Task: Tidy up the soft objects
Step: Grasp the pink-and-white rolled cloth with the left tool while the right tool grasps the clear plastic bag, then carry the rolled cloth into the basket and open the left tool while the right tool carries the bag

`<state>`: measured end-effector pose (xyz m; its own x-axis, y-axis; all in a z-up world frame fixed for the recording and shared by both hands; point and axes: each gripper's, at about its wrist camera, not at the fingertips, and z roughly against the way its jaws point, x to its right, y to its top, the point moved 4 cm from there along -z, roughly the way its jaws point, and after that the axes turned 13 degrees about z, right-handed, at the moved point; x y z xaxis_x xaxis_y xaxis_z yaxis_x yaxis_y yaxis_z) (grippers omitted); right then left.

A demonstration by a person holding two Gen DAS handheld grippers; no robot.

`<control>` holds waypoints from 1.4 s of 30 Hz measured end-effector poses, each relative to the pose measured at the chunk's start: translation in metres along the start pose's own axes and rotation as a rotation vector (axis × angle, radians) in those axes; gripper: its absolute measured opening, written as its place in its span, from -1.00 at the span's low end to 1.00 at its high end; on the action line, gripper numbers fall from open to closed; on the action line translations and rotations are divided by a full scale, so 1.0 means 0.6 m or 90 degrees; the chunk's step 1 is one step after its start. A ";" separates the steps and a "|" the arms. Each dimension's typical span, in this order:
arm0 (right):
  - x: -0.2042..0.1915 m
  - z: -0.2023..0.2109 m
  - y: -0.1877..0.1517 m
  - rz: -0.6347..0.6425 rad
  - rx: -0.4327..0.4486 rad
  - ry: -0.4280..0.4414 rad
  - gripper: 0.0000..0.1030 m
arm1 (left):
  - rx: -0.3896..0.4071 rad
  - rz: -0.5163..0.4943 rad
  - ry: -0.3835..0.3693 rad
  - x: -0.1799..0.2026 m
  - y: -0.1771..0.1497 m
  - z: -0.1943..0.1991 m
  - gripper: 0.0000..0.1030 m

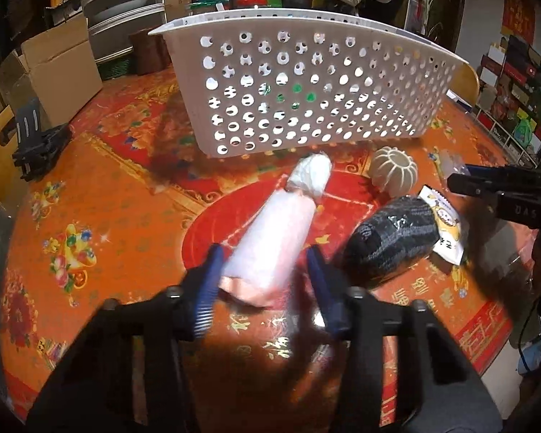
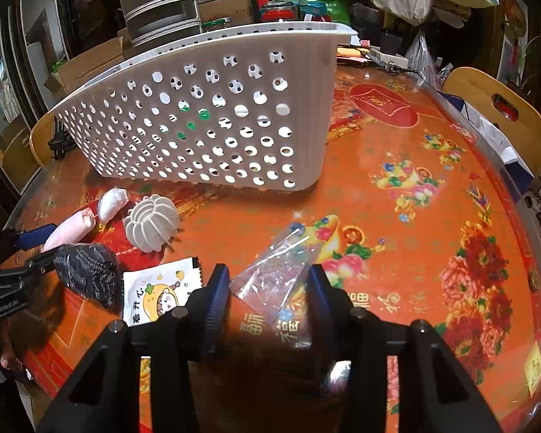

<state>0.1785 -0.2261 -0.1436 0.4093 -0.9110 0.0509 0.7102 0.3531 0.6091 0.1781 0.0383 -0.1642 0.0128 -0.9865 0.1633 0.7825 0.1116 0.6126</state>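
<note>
Item: pink roll (image 1: 270, 238), white-wrapped far end.
Axis: points toward your white basket (image 1: 306, 83).
Left hand-held gripper (image 1: 265, 270): narrowed around its near end.
Right hand-held gripper (image 2: 268, 281): half-open astride clear bag (image 2: 277, 270).

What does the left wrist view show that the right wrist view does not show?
Only the left wrist view: the left gripper from behind, its fingers around the pink roll. Only the right wrist view: the right gripper astride the clear bag; a chair. Both: the basket, ribbed ball, dark bundle, snack packet.
</note>
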 end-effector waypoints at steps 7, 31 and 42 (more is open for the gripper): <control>0.004 0.005 -0.001 -0.004 0.013 0.010 -0.17 | 0.017 -0.002 -0.016 0.003 -0.002 0.009 -0.34; -0.006 0.154 0.050 0.021 0.138 0.008 -0.18 | 0.144 0.014 -0.067 0.019 0.051 0.169 -0.38; -0.018 0.214 0.141 0.067 0.184 0.002 -0.18 | 0.166 0.023 -0.094 0.033 0.153 0.214 -0.52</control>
<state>0.1606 -0.2140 0.0093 0.4744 -0.8717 0.1229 0.4715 0.3696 0.8007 0.1701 0.0446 -0.0054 -0.0670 -0.9554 0.2876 0.5962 0.1928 0.7793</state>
